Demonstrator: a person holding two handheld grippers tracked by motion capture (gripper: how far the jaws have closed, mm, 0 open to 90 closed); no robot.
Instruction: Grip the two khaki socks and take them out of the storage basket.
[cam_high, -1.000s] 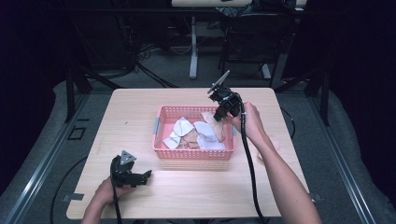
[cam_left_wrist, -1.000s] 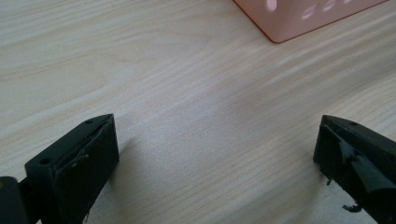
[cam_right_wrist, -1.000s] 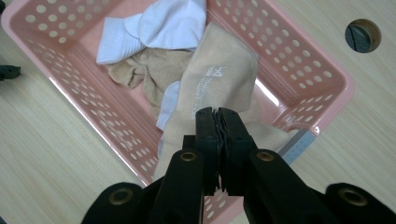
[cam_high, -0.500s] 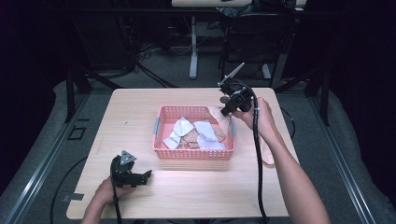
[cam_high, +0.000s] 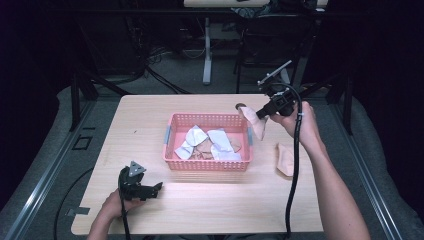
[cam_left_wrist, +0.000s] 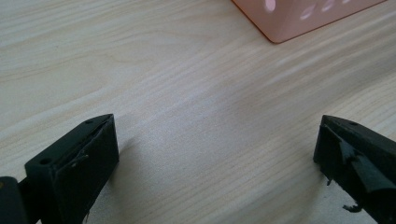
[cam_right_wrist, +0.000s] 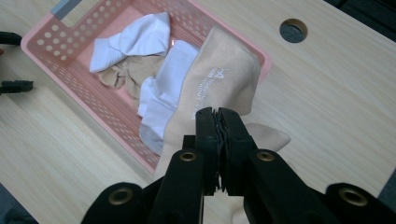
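L gripper (cam_high: 150, 190) low near front edge, jaws wide apart; R gripper (cam_high: 260, 114) raised, jaws clamped.

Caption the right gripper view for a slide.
Right tongs shut on a beige sock, lifted above the pink basket of white and beige socks.

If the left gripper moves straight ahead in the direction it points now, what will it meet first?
Most likely the pink basket. In the left gripper view, the left gripper has open jaws with bare wooden table between and ahead of them; the basket's corner lies beyond, slightly to one side, so it could just miss.
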